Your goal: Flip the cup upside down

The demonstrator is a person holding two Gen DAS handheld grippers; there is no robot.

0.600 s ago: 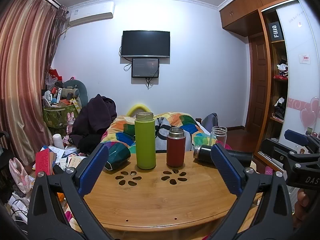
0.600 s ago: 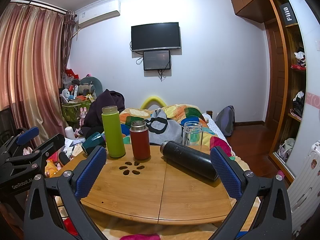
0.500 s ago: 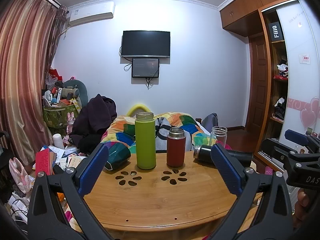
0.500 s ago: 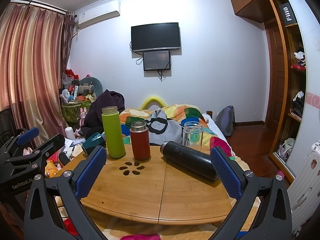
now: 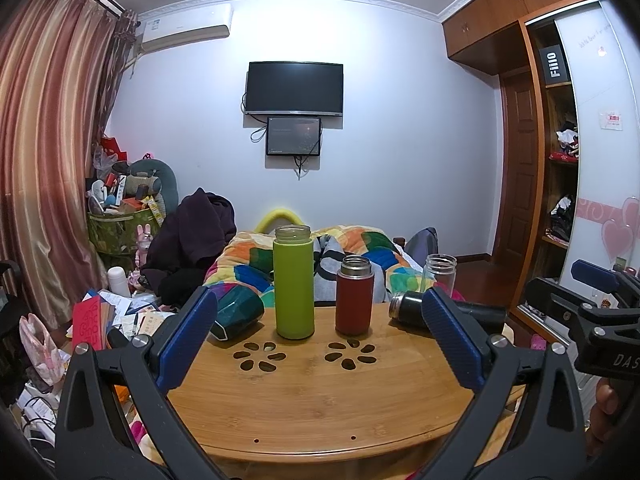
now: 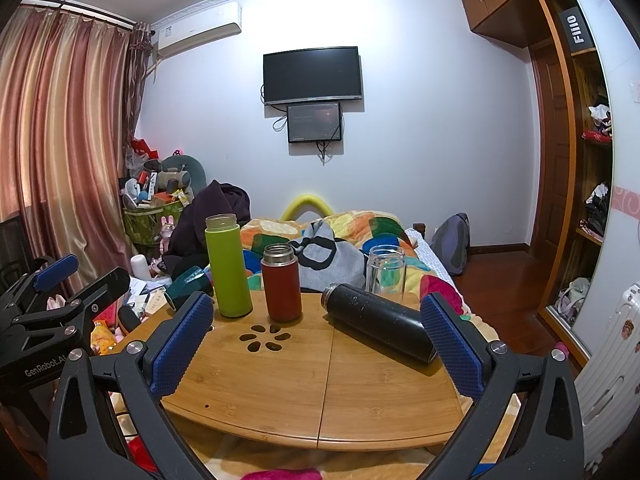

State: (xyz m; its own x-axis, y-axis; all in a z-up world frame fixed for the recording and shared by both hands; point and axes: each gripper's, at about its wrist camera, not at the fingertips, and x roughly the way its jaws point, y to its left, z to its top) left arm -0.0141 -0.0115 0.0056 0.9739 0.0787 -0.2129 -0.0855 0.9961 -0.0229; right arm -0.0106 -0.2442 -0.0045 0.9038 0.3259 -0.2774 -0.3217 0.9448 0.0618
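Observation:
On the round bamboo table (image 5: 312, 408) (image 6: 312, 392) stand a tall green cup (image 5: 293, 282) (image 6: 228, 266), a red cup (image 5: 355, 295) (image 6: 281, 282) and a clear glass cup (image 5: 439, 274) (image 6: 386, 268), all upright with open mouths up. A black cup (image 5: 408, 310) (image 6: 378, 322) and a dark teal cup (image 5: 236, 312) (image 6: 188, 280) lie on their sides. My left gripper (image 5: 320, 340) is open and empty, above the table's near half. My right gripper (image 6: 316, 340) is open and empty, short of the black cup.
A bed with a colourful quilt (image 5: 360, 248) lies behind the table. Clutter and papers (image 5: 112, 312) cover the floor at the left. A wardrobe (image 5: 560, 160) stands at the right. Each gripper shows at the edge of the other's view.

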